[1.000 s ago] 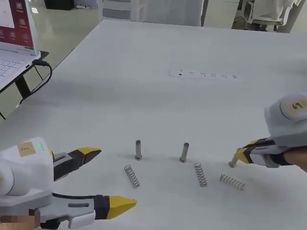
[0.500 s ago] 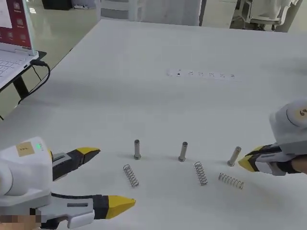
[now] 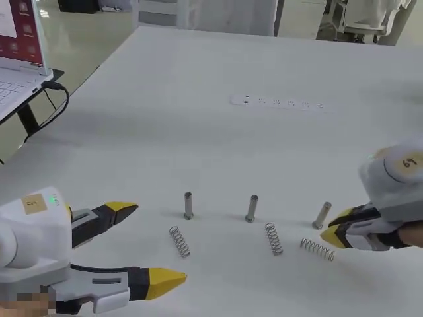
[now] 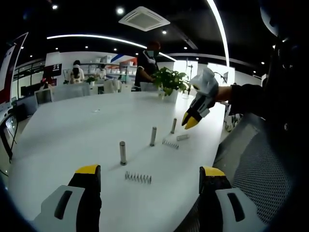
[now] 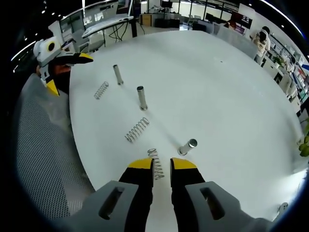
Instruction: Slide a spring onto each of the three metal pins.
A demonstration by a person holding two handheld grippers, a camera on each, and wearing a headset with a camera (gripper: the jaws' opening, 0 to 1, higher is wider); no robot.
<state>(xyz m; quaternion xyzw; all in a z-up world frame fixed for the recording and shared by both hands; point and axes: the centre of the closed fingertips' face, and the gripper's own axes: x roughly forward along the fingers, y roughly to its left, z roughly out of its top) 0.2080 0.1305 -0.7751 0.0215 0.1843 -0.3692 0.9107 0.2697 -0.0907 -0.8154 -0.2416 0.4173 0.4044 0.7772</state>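
Observation:
Three metal pins stand upright in a row on the white table: left pin (image 3: 188,205), middle pin (image 3: 252,208), right pin (image 3: 323,214). A spring lies in front of each: left spring (image 3: 179,241), middle spring (image 3: 273,238), right spring (image 3: 316,249). My right gripper (image 3: 335,228) hovers at the right spring's far end, its jaws a narrow gap apart. In the right gripper view that spring (image 5: 155,169) reaches in between the tips of the right gripper (image 5: 161,165), beside the right pin (image 5: 187,146). My left gripper (image 3: 151,243) is wide open near the left spring (image 4: 138,178), holding nothing.
A white power strip (image 3: 281,103) lies farther back on the table (image 3: 198,132). A laptop (image 3: 13,59) with a black cable (image 3: 59,99) sits off the table's left edge. People and a plant (image 4: 169,79) are far beyond the table.
The right gripper has drawn back from the right pin, which stands free, and has come down to the right spring's end. The left gripper has held still.

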